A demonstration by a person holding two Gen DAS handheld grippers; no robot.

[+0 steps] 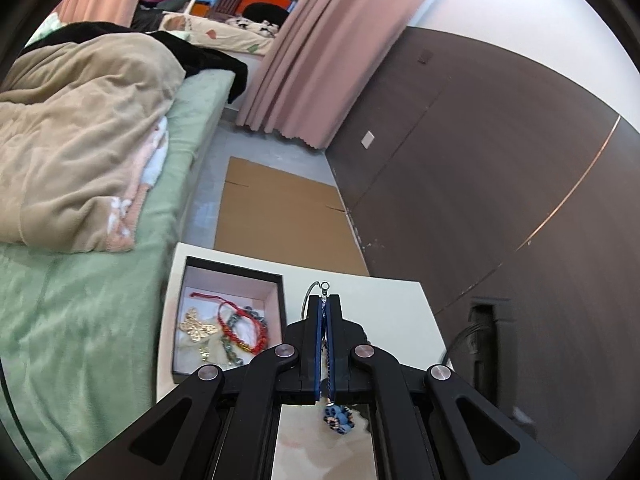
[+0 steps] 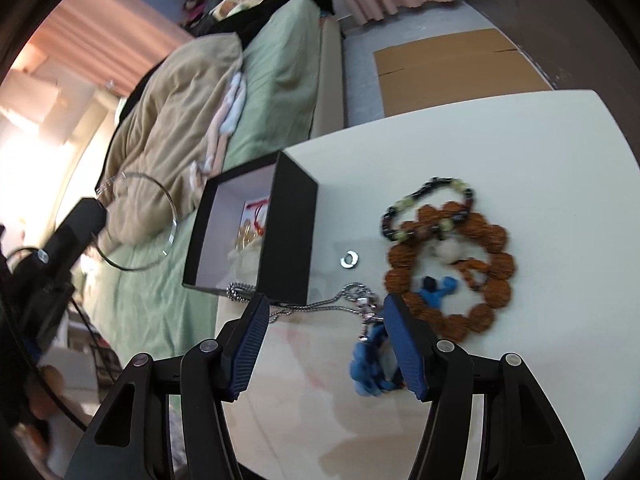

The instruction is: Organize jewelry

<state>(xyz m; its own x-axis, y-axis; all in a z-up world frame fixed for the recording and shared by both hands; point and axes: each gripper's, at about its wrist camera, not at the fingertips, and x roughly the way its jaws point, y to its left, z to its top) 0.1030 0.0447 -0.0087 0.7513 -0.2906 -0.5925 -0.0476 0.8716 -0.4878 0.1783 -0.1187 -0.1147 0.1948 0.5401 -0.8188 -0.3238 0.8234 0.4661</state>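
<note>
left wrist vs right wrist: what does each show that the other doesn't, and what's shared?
Left wrist only: a full look into the box, with gold butterfly and red braided bracelet; the right wrist shows just slivers.
Right wrist only: brown bead bracelet, dark-and-green bead bracelet, small silver ring, open right tongs.
Both: black box, white table, bed, left tongs shut on a thin bangle.
</note>
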